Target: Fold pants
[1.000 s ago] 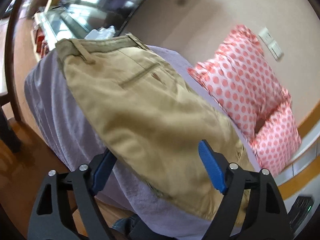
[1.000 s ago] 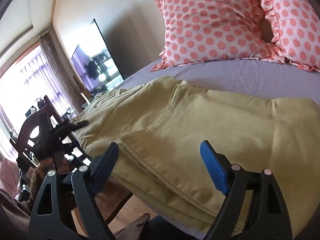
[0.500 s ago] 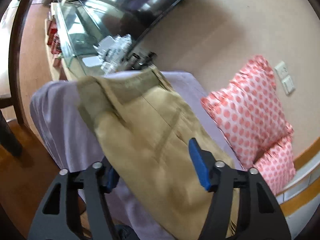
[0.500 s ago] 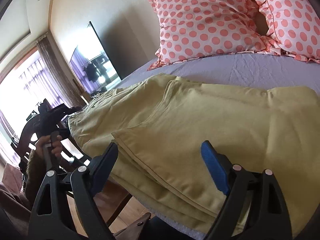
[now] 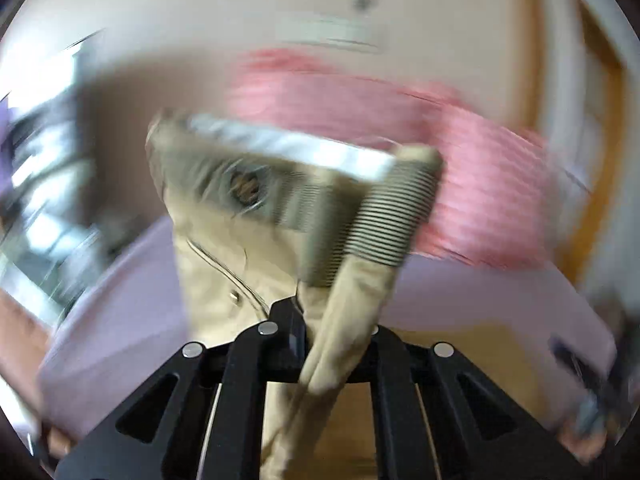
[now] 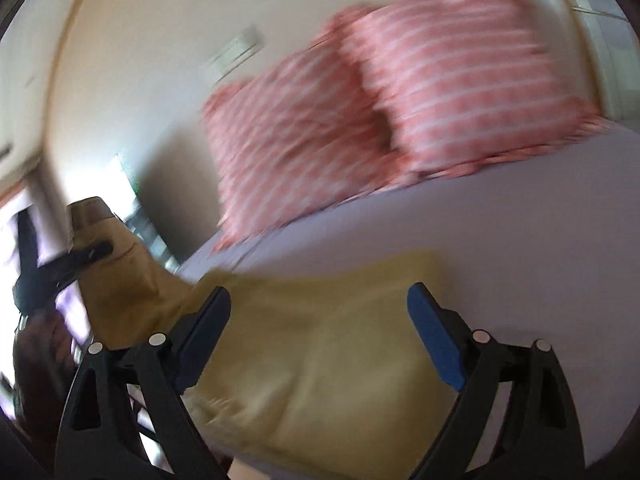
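Note:
The tan pants [image 6: 312,340] lie on the lilac bed sheet [image 6: 500,240], their folded legs spread under my right gripper [image 6: 320,320], which is open and empty just above them. My left gripper [image 5: 336,328] is shut on the waistband end of the pants [image 5: 256,216] and holds it lifted off the bed, inside of the waistband and a button showing. In the right wrist view the left gripper [image 6: 80,256] shows at the far left with the raised waistband [image 6: 120,276]. Both views are motion-blurred.
Two pink polka-dot pillows [image 6: 400,112] lean against the beige wall at the head of the bed, also in the left wrist view [image 5: 460,184]. A TV and glass cabinet [image 5: 36,184] stand at the left. A bright window [image 6: 16,232] is far left.
My left gripper closed on the pants' waistband and lifted it up off the bed. My right gripper swung along the folded legs, staying open. Both views turned towards the pillows.

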Motion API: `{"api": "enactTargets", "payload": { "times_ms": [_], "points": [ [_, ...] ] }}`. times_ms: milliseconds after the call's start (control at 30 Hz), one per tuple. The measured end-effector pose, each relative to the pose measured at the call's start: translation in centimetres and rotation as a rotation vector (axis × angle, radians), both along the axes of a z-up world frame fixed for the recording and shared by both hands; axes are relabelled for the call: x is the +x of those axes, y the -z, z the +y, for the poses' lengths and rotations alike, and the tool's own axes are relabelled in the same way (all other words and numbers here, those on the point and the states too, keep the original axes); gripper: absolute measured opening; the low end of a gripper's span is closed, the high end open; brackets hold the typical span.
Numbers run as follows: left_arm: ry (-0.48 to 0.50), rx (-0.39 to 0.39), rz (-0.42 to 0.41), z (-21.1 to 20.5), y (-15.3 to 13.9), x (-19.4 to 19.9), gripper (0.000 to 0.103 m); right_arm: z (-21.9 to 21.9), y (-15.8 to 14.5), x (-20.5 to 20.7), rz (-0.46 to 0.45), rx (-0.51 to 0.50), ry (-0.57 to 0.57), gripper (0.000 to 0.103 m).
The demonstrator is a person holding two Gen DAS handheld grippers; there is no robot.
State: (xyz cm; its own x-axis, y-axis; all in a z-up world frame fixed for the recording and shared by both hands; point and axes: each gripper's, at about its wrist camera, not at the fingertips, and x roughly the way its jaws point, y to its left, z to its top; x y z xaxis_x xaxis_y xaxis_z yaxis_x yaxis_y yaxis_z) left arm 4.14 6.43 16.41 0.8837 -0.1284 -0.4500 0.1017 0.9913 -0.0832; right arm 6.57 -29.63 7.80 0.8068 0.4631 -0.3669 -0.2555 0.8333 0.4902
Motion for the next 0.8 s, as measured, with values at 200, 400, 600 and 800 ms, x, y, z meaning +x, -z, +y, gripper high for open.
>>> {"api": "enactTargets", "payload": {
  "times_ms": [200, 400, 600, 800],
  "points": [
    [0.484, 0.24, 0.168, -17.8, 9.0, -0.4, 0.009, -6.3, 1.1, 0.3, 0.084, 0.148, 0.096, 0.094],
    [0.565, 0.409, 0.091, -19.1, 12.7, -5.1, 0.021, -5.8, 3.8, 3.6, 0.245, 0.175, -0.014, 0.094],
    [0.362, 0.128, 0.106, -8.4, 7.2, -2.6, 0.063, -2.1, 4.9, 6.8, 0.325, 0.017, -0.127, 0.085],
    [0.1, -0.081, 0.405, 2.8, 10.2, 5.8, 0.066, -0.7, 5.5, 8.8, 0.335, -0.063, -0.141, 0.066]
  ]
}}
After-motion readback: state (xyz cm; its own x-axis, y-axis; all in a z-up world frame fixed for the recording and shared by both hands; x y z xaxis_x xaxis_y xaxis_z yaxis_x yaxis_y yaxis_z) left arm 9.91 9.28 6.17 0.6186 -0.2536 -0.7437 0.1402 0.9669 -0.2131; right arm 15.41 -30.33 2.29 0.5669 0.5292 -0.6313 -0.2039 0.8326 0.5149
